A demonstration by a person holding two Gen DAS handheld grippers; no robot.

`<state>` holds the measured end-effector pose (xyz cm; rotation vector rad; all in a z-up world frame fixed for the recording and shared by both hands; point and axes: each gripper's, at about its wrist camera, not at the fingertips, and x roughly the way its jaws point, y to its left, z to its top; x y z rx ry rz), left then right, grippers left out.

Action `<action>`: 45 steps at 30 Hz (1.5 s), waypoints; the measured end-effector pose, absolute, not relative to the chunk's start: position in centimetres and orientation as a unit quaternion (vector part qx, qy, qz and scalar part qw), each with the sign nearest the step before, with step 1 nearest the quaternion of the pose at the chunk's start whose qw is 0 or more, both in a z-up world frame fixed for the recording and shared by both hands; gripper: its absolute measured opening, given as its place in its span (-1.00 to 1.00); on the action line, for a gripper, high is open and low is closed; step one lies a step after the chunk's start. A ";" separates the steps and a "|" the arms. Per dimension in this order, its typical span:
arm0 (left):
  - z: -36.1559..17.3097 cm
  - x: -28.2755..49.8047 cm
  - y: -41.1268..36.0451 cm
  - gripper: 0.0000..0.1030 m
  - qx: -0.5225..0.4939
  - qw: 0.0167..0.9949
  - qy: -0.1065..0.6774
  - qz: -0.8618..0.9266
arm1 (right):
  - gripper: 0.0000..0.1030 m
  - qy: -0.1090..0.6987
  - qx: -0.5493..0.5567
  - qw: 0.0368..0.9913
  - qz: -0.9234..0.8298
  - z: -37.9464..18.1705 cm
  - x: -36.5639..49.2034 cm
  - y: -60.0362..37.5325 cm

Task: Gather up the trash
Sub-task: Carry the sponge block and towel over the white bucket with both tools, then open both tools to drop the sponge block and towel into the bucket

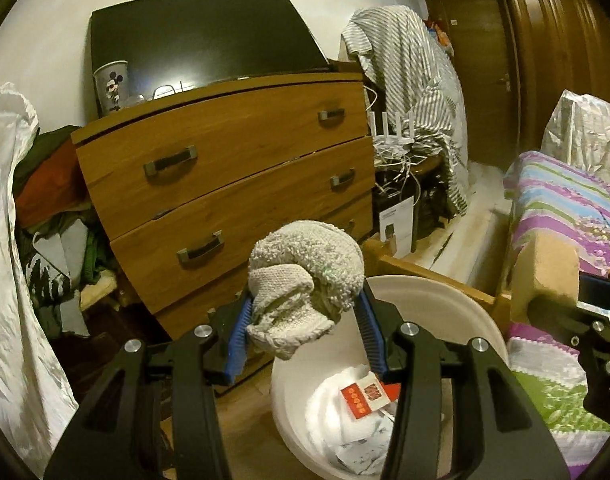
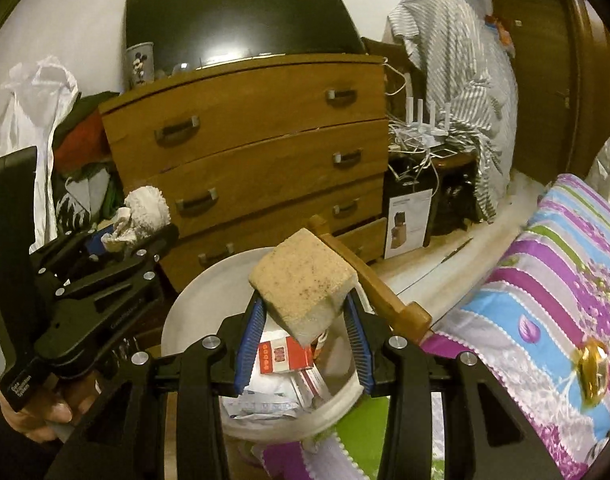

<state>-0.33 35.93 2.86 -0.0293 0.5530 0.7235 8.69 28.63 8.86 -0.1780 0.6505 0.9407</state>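
Note:
My left gripper (image 1: 303, 314) is shut on a crumpled grey-white cloth (image 1: 305, 276), held above the near rim of a white bin (image 1: 437, 296). The bin holds white paper and a red-and-white carton (image 1: 365, 396). My right gripper (image 2: 305, 320) is shut on a tan sponge block (image 2: 305, 284), hanging over the same white bin (image 2: 201, 292), where the carton (image 2: 283, 354) lies on paper scraps. In the right wrist view the left gripper (image 2: 133, 236) shows at left with the cloth (image 2: 143, 216). The sponge (image 1: 545, 276) and right gripper (image 1: 561, 300) show at the left view's right edge.
A wooden chest of drawers (image 1: 233, 184) stands behind the bin, a dark screen (image 1: 201, 36) and a printed cup (image 1: 111, 84) on top. A bed with a striped cover (image 2: 545, 288) lies right. Clothes pile (image 1: 53, 208) and white plastic bag (image 1: 5, 240) at left. A person's hand (image 2: 45, 416) holds the left gripper.

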 end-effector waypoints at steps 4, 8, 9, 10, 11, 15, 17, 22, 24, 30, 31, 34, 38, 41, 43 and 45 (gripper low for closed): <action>2.2 0.0 36.6 -0.11 -0.017 0.895 0.274 0.352 | -0.19 0.306 -0.096 0.834 0.449 8.4 8.6 29.8; 1.8 0.1 37.2 -0.11 -0.018 0.893 0.278 0.354 | -0.19 0.306 -0.110 0.831 0.452 8.4 8.8 31.1; 1.7 0.1 37.4 -0.11 -0.018 0.893 0.279 0.354 | -0.19 0.306 -0.112 0.830 0.452 8.3 8.9 31.4; 1.7 0.1 37.5 -0.11 -0.019 0.892 0.280 0.354 | -0.19 0.307 -0.115 0.830 0.452 8.3 9.0 31.7; 1.6 0.1 37.7 -0.11 -0.020 0.892 0.280 0.355 | -0.19 0.308 -0.117 0.829 0.452 8.2 9.1 32.0; 1.4 0.2 38.0 -0.11 -0.022 0.891 0.281 0.355 | -0.19 0.310 -0.124 0.828 0.451 7.8 9.3 32.1; 1.3 0.2 38.1 -0.11 -0.022 0.891 0.282 0.355 | -0.19 0.311 -0.128 0.827 0.450 7.6 9.4 32.3; 0.9 0.2 38.2 -0.11 -0.021 0.890 0.284 0.355 | -0.19 0.311 -0.134 0.826 0.451 7.4 9.5 32.5; 0.9 0.2 38.3 -0.11 -0.021 0.890 0.285 0.355 | -0.19 0.311 -0.136 0.825 0.451 7.4 9.5 32.6; 0.8 0.3 38.4 -0.11 -0.024 0.891 0.286 0.352 | -0.19 0.309 -0.144 0.825 0.452 7.5 9.6 32.9; 0.8 0.3 38.5 -0.11 -0.025 0.891 0.287 0.351 | -0.19 0.309 -0.145 0.824 0.452 7.4 9.7 33.0; 0.5 0.6 38.6 -0.08 -0.024 0.892 0.289 0.347 | -0.11 0.310 -0.147 0.821 0.456 7.4 9.9 33.2; 0.1 1.1 39.0 0.38 -0.027 0.892 0.298 0.339 | 0.23 0.310 -0.152 0.818 0.460 7.0 10.1 33.3; -0.1 1.3 39.1 0.46 -0.028 0.892 0.300 0.338 | 0.23 0.312 -0.159 0.820 0.453 6.5 10.4 33.2; -0.3 1.3 39.1 0.46 -0.029 0.891 0.301 0.340 | 0.23 0.316 -0.156 0.820 0.450 6.3 10.6 33.0; -0.5 1.3 39.2 0.46 -0.031 0.890 0.302 0.339 | 0.23 0.316 -0.153 0.821 0.450 6.2 10.7 32.9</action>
